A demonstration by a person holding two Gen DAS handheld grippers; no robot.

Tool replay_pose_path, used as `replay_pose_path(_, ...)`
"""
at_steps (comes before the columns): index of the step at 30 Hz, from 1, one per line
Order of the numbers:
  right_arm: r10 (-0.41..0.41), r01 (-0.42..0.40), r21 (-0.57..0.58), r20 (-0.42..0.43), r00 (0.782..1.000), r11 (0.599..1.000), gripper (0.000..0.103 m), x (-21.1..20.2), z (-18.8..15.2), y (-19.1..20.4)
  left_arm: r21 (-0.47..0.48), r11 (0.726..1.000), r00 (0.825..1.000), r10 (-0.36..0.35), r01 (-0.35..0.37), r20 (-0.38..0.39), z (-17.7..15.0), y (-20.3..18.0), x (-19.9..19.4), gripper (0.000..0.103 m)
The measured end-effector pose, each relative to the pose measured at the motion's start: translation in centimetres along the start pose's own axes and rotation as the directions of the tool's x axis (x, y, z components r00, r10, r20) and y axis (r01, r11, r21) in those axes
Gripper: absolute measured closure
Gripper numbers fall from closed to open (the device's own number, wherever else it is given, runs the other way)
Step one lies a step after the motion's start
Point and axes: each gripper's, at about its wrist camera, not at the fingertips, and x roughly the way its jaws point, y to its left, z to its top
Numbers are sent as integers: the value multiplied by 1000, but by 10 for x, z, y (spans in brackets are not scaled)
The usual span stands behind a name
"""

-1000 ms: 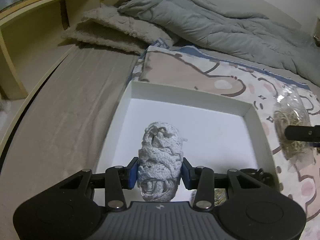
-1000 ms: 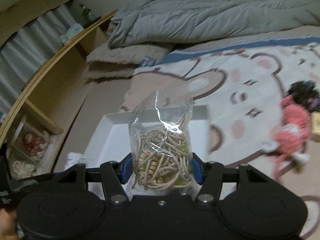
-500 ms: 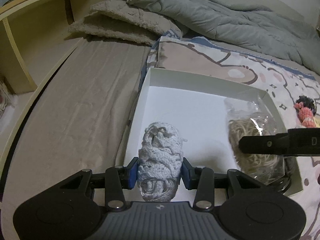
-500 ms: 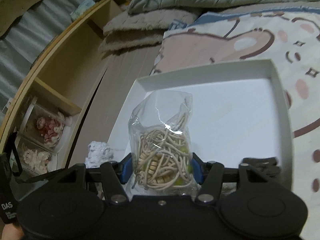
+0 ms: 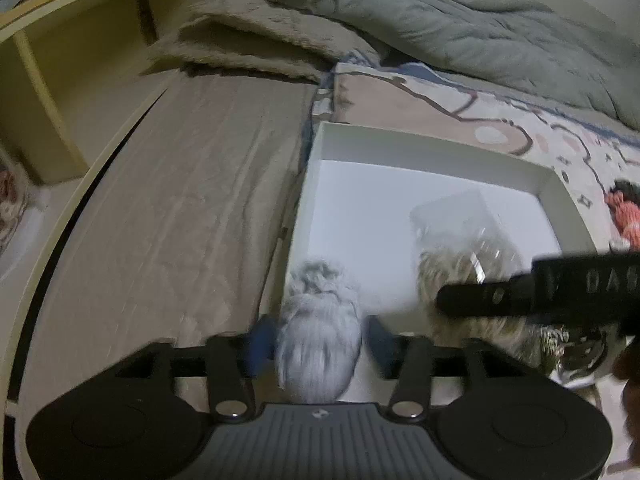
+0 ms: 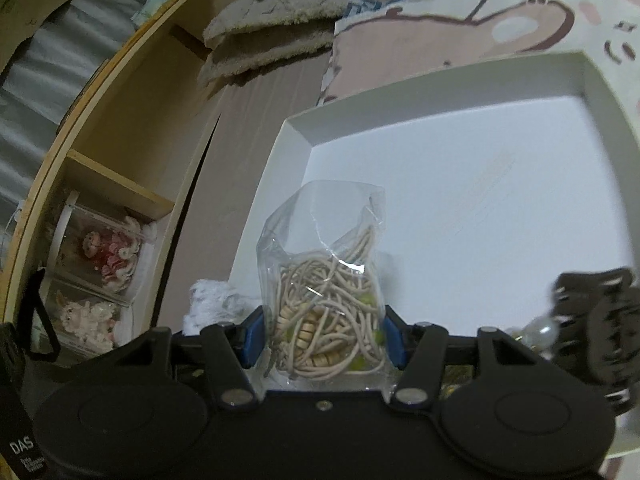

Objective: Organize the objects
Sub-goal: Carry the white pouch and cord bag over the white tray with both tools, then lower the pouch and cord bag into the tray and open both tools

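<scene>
Though blurred, left tool grips yarn | tray edge hidden

Left wrist view is motion-blurred: the white yarn bundle between the left gripper's blue pads is smeared, so contact cannot be told. To its right, the clear bag is partly hidden by the right gripper's black body. In the right wrist view, the black hair clip right of the right gripper is blurred and partly hidden.
</scene>
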Motion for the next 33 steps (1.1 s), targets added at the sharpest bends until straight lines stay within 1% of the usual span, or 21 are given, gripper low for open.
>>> replay_pose_path(1,18,-18,8,-12,1000,1000,42,3,-1,0,-15,1000,1000,-3,3,5,0,2,-2,21)
replay_pose_path(2,33,-33,17,-29,999,999,40,6,-3,-1,-19,1000,1000,-8,8,11,0,3,-4,21)
replay_pose_path(4,41,-40,44,-40,998,998,23,8,-5,-2,-26,1000,1000,-16,17,17,0,4,-6,21)
replay_pose_path(6,39,-37,47,-37,999,998,21,6,-4,-2,-23,999,1000,-22,22,17,1,4,-7,21)
replay_pose_path(9,47,-46,37,-25,999,998,22,0,0,-2,-14,1000,1000,-8,8,12,1,2,-5,21)
replay_pose_path(11,48,-48,30,0,999,998,26,-6,3,-4,-12,1000,1000,3,-3,9,1,2,-4,21)
replay_pose_path(13,31,-31,16,25,999,999,35,-11,6,-4,-11,1000,1000,9,-9,3,2,1,-3,21)
replay_pose_path(14,21,-22,9,34,999,1000,38,-12,7,-5,-9,1000,1000,11,-11,1,2,1,-3,21)
replay_pose_path(16,8,-8,-4,37,999,1000,45,-12,10,-6,-7,1000,1000,14,-14,0,1,1,-3,21)
replay_pose_path(23,-6,6,-38,22,1000,999,52,-12,6,-9,-7,1000,1000,13,-13,1,2,0,-4,21)
replay_pose_path(24,-4,5,-46,24,1000,999,56,-12,6,-8,-7,1000,1000,13,-13,2,2,0,-5,21)
replay_pose_path(25,1,1,-56,26,1000,998,64,-12,6,-8,-9,1000,1000,14,-14,4,2,0,-6,21)
replay_pose_path(26,5,-3,-67,28,1000,998,69,-12,6,-6,-11,1000,1000,14,-14,5,2,1,-7,21)
replay_pose_path(27,10,-7,-80,31,999,997,80,-11,6,-4,-14,1000,1000,14,-14,7,2,1,-8,21)
replay_pose_path(28,15,-12,-96,36,999,995,88,-11,6,-2,-17,1000,1000,13,-13,8,2,2,-8,21)
replay_pose_path(31,43,-36,-143,47,998,989,94,-9,7,6,-18,1000,1000,13,-13,6,3,2,-7,21)
replay_pose_path(33,37,-28,-168,50,998,985,94,-3,8,9,-15,1000,1000,13,-13,2,3,1,-6,21)
